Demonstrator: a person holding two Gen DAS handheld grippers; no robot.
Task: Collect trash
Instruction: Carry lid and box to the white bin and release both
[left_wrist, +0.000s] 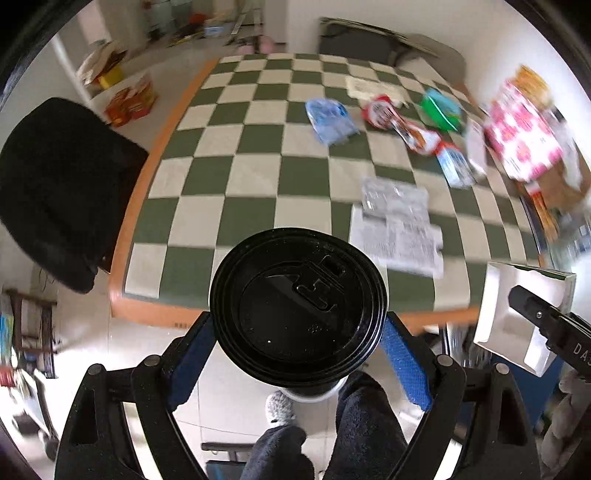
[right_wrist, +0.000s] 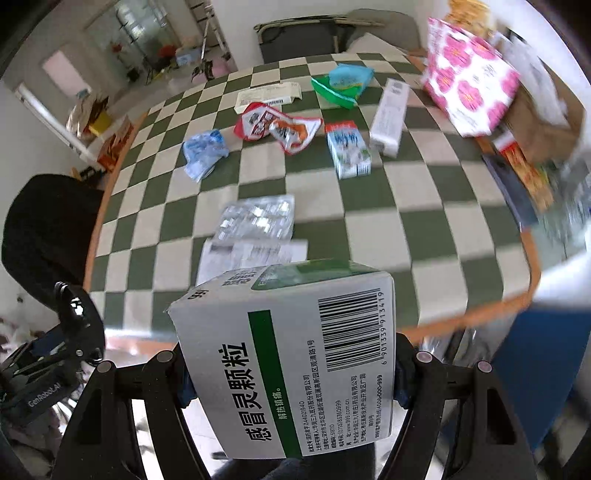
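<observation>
My left gripper (left_wrist: 297, 321) is shut on a paper cup with a black lid (left_wrist: 297, 295), its blue pads (left_wrist: 404, 365) pressing both sides, held off the near edge of the checkered table (left_wrist: 229, 173). My right gripper (right_wrist: 291, 369) is shut on a white and green medicine box (right_wrist: 295, 354); that box (left_wrist: 506, 314) also shows at the right of the left wrist view. On the table lie a blister pack (right_wrist: 258, 218), a leaflet (right_wrist: 251, 254), a blue wrapper (right_wrist: 203, 147), red wrappers (right_wrist: 280, 127), a milk carton (right_wrist: 349, 149), a long white box (right_wrist: 388, 114) and a green bag (right_wrist: 340, 86).
A black chair back (left_wrist: 55, 192) stands at the table's left. A pink flowered box (right_wrist: 469, 77) and cardboard clutter fill the far right corner. A person's dark trouser legs (left_wrist: 369, 424) are below the cup. Something blue (right_wrist: 546, 369) sits by the table's near right edge.
</observation>
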